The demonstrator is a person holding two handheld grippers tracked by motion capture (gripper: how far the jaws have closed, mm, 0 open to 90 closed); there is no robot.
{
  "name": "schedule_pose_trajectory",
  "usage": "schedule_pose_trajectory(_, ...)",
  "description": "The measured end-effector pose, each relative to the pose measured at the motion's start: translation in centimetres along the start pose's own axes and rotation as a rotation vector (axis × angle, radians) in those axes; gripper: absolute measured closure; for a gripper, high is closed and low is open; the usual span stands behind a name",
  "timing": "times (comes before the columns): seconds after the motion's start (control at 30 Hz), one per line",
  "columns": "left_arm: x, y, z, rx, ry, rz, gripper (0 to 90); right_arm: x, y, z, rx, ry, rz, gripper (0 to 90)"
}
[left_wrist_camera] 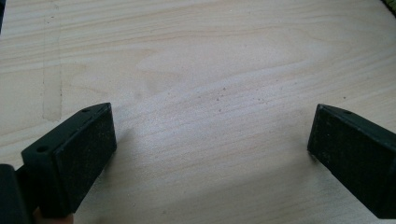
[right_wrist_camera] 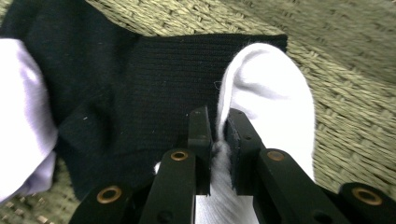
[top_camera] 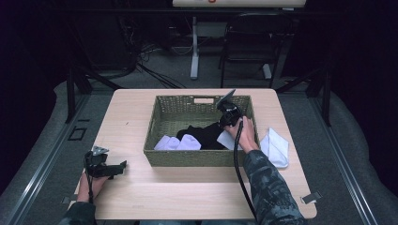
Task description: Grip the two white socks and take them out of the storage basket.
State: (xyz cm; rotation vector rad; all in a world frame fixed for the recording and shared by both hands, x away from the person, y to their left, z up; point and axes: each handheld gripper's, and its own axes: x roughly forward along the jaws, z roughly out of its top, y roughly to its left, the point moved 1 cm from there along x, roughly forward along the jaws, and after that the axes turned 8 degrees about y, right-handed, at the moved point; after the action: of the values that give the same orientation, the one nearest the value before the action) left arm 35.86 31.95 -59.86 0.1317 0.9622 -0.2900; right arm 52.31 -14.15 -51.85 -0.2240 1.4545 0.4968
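A woven basket (top_camera: 162, 157) stands in the middle of the wooden table and holds black socks (top_camera: 205, 133) and white socks (top_camera: 178, 143). My right gripper (top_camera: 224, 125) reaches down into the basket's right side, shut on the edge of a white sock (right_wrist_camera: 268, 98) that lies over a black sock (right_wrist_camera: 154, 84); the pads pinch the white cloth. My left gripper (top_camera: 123, 165) rests low at the table's front left, jaws wide apart over bare wood, with one black pad (left_wrist_camera: 77, 149) on each side.
Another white sock (top_camera: 277, 145) lies on the table just right of the basket. A chair (top_camera: 248, 44) and a stand's leg (top_camera: 194, 61) are beyond the table's far edge. The basket's woven floor (right_wrist_camera: 355, 116) shows beside the held sock.
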Motion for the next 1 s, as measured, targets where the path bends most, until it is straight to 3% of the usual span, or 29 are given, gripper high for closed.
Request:
schedule_pose_trajectory(0.27, 0.0, 0.0, 0.0, -0.003, -0.002, 0.0, 1.0, -2.8, 0.3, -0.5, -0.028, -0.007, 0.004, 81.6)
schedule_pose_trajectory(0.53, 0.0, 0.0, 0.0, -0.004, -0.003, -0.001, 1.0, -6.1, 0.9, -0.9, -0.098, 0.019, -0.005, 81.6)
schedule_pose_trajectory(1.0, 0.0, 0.0, 0.0, -0.004, -0.003, 0.0, 1.0, -11.0, 1.6, -1.1, -0.132, -0.004, -0.013, 81.9)
